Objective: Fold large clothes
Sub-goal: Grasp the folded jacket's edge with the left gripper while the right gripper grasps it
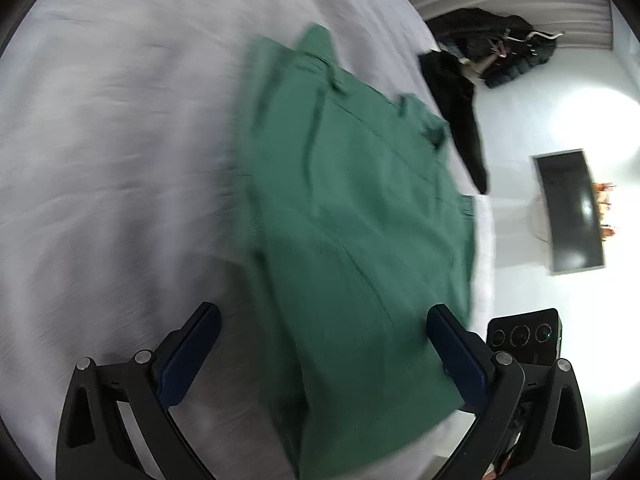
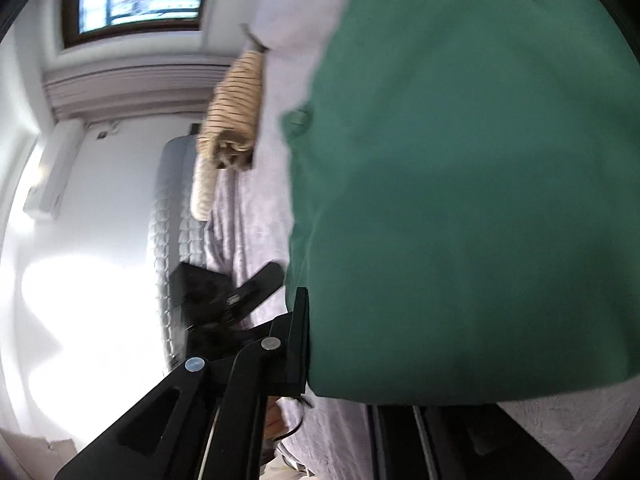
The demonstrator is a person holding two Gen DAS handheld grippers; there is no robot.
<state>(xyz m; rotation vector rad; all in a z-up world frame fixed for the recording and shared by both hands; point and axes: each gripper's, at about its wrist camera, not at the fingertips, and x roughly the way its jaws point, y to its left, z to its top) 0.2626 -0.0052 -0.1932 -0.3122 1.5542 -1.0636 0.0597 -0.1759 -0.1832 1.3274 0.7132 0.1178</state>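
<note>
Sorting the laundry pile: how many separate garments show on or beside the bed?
3: a green garment spread on the bed, a black garment at its edge, a striped tan garment at the opposite edge. Others may be hidden.

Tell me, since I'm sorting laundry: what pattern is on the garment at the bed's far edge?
Tan with thin dark stripes: the striped garment, clearest in the right wrist view.

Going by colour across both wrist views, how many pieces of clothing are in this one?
green garment: 1
black garment, draped at the bed's edge: 1
dark heap beyond it: 1, its pieces cannot be told apart
tan striped garment: 1
Total: 4
</note>
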